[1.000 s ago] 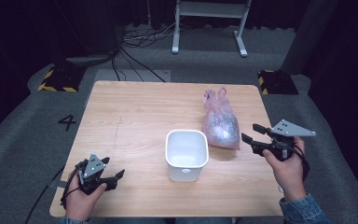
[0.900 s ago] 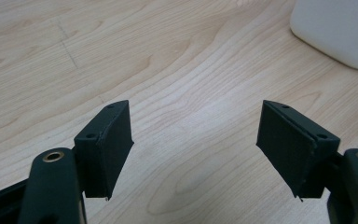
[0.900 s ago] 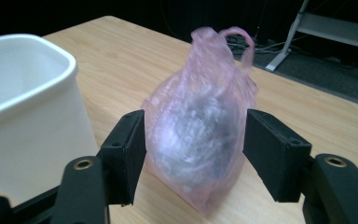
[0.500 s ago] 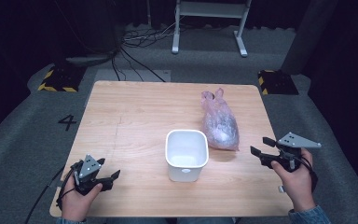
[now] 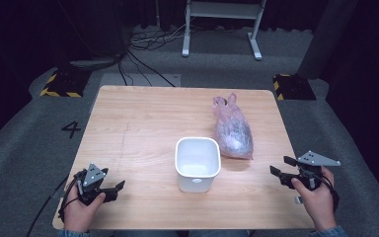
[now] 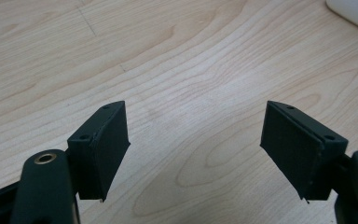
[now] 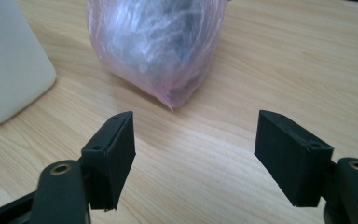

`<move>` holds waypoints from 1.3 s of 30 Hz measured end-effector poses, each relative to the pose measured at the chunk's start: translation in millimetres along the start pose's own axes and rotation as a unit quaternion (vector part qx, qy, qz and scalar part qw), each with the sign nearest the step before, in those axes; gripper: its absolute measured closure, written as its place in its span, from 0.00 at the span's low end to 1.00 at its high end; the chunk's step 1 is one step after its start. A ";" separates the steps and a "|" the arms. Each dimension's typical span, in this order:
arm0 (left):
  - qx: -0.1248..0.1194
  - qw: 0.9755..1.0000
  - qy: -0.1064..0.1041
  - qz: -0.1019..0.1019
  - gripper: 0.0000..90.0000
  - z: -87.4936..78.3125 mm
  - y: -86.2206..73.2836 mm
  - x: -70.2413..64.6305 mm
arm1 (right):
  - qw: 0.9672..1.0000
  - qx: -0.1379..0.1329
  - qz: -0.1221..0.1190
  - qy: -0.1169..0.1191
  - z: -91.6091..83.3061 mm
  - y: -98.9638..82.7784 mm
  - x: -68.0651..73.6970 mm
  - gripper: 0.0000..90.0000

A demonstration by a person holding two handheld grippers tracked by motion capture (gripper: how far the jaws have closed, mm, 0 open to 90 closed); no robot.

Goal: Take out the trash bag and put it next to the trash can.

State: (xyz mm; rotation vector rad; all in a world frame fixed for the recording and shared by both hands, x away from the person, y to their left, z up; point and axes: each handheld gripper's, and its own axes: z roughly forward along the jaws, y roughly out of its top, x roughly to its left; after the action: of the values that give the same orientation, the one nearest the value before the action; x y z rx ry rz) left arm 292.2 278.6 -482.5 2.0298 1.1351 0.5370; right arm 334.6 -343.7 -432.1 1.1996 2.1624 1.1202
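The high view shows the knotted pink plastic bag (image 5: 233,132) just right of the white square plastic tub (image 5: 198,163). Right gripper (image 7: 195,158), jaws just opening, empty, faces the bag; left gripper (image 6: 196,154) released over bare wooden table (image 6: 182,70).

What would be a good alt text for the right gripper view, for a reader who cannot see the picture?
The right gripper, jaws open with nothing between them, points at a pink plastic bag lying on the wooden table just beyond its tips. A white container stands at the left edge of the picture, beside the bag.
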 end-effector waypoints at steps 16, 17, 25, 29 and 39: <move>0.029 0.999 0.011 -0.010 0.24 5.7 -9.5 10.0 | 1.000 0.031 0.004 0.000 12.3 -33.5 -6.1 0.29; 0.028 0.999 0.010 -0.013 0.23 6.2 -10.3 9.9 | 0.999 0.035 0.004 0.000 13.2 -35.4 -6.2 0.29; 0.039 0.999 0.009 -0.016 0.21 7.6 -14.2 13.5 | 0.998 0.058 0.007 -0.007 22.4 -48.0 -7.6 0.24; 0.041 0.999 0.008 -0.018 0.21 10.0 -15.8 14.0 | 0.998 0.065 0.009 -0.012 29.5 -54.1 -8.0 0.22; 0.043 0.999 0.010 -0.016 0.19 13.4 -17.9 14.8 | 0.997 0.067 0.006 -0.028 38.8 -61.1 -6.1 0.17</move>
State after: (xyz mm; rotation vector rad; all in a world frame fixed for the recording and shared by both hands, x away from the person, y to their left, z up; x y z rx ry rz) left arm 299.0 291.9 -504.8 2.0802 1.2193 0.5000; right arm 333.6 -350.1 -504.4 1.2872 2.2192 0.9481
